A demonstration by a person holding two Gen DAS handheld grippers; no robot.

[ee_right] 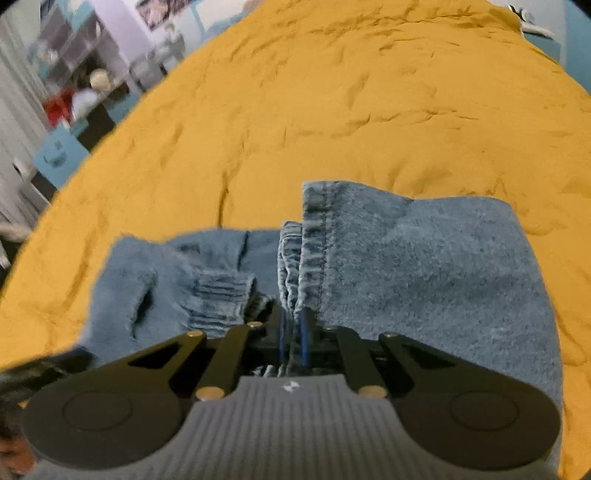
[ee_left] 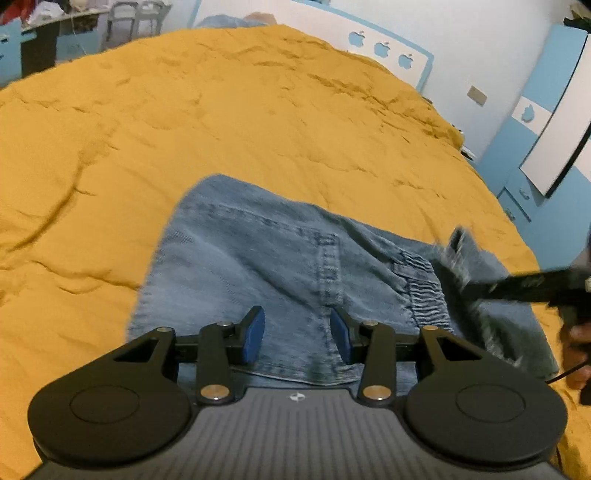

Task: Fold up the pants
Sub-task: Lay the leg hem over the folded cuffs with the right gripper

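Blue denim pants [ee_left: 258, 266] lie in a folded bundle on the yellow bedspread [ee_left: 221, 110]. My left gripper [ee_left: 297, 334] is open, its blue pads apart just above the near edge of the denim, holding nothing. My right gripper [ee_right: 292, 332] is shut on a gathered hem of the pants [ee_right: 424, 266], with the stitched edge rising from between its blue pads. The elastic waistband [ee_right: 218, 299] lies left of it. The right gripper also shows blurred at the right edge of the left wrist view [ee_left: 532, 284].
The bedspread [ee_right: 332, 110] stretches far beyond the pants. A white and blue headboard [ee_left: 388, 48] and blue cupboard [ee_left: 535, 129] stand behind the bed. A cluttered desk and chairs [ee_left: 125, 18] are at the far left.
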